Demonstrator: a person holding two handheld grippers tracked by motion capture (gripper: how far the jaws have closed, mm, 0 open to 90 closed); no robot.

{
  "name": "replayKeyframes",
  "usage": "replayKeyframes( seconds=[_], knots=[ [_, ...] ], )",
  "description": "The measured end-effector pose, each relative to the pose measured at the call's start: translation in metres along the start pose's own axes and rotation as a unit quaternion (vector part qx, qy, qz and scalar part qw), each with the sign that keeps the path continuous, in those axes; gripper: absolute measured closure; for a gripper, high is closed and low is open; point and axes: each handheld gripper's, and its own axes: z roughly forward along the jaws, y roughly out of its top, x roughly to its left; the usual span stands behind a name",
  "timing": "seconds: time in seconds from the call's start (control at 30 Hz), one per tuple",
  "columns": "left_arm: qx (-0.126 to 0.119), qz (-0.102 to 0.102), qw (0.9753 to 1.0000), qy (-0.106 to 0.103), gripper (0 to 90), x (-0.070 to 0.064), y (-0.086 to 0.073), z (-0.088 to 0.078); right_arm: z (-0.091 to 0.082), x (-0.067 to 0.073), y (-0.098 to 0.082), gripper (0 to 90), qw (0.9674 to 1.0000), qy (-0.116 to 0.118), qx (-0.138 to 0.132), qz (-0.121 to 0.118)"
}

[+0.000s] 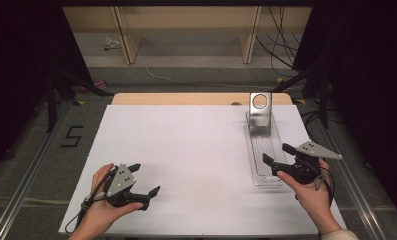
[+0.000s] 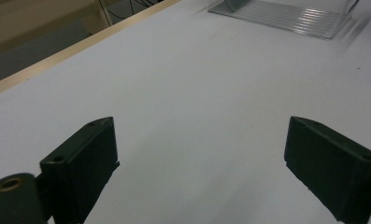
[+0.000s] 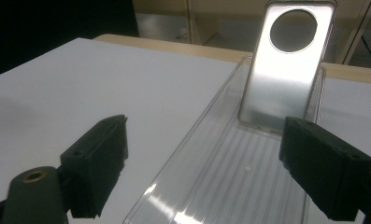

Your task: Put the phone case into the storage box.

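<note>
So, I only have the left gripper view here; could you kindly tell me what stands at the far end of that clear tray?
Observer: A silvery phone case stands upright at the far end of the clear tray, its round camera hole at the top.
Operator: Thank you. Where is the right gripper?
Observer: The right gripper is at the tray's near end, its jaws open and holding nothing.
Operator: And is my own gripper close to the tray?
Observer: No, the left gripper is at the table's near left, well apart from the tray, and it is open too.
</note>
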Motion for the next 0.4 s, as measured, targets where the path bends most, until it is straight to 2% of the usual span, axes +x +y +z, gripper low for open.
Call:
replayKeyframes(
  seconds=[0.4],
  knots=[
    [0.001, 0.000, 1.0000, 0.001, 9.1, -0.0002, 0.0005, 0.0007, -0.0004, -0.0005, -0.0006, 16.4, 1.0000, 0.000, -0.002, 0.003]
  ],
)
